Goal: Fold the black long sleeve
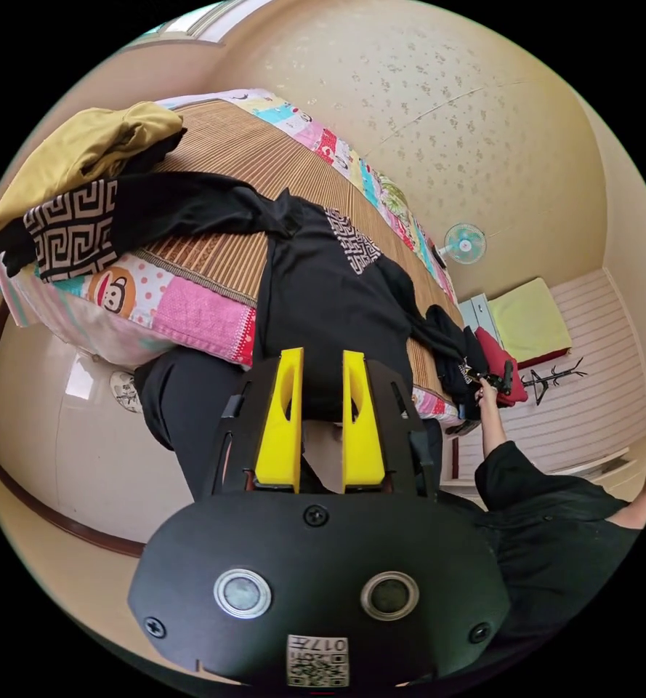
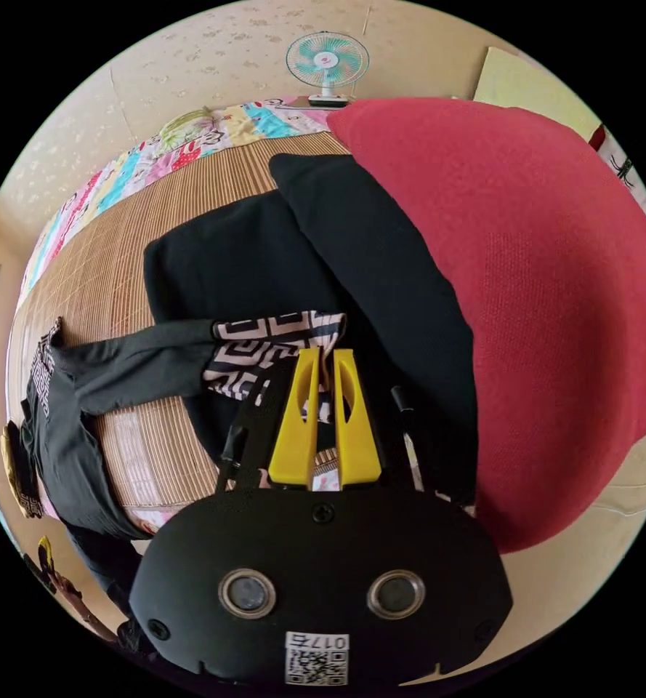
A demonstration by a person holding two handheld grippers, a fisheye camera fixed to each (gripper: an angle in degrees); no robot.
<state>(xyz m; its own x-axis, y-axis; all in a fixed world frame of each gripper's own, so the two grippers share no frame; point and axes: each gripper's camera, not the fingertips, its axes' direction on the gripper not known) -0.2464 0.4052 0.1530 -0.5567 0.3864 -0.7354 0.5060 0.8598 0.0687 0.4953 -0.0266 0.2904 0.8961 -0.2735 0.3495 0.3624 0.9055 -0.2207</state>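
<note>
In the left gripper view, the black long sleeve [image 1: 330, 291] lies spread across a bamboo mat [image 1: 221, 182] on the bed [image 1: 192, 309], its sleeves stretched out in opposite directions so the long axis runs along the bed's near edge. One sleeve ends in a black-and-cream key-pattern cuff [image 1: 72, 229] at the corner of the bed, beside a mustard-yellow garment [image 1: 83, 149]. The body hangs over the edge, with a patterned patch on the chest. The left gripper [image 1: 321, 414] has its yellow fingers [image 1: 283, 422] apart on either side of the hanging hem, not pressing on it. Farther along, the person's hand [image 1: 486, 396] holds the other gripper at the far sleeve's end.

In the right gripper view, the sleeve runs from the garment's body to the second patterned cuff [image 2: 275, 349]. The right gripper [image 2: 324, 414] has its fingers [image 2: 297, 422] nearly together over that cuff; whether they pinch it I cannot tell. Just beside lie folded black clothes [image 2: 366, 254] and a red garment [image 2: 526, 291].
</note>
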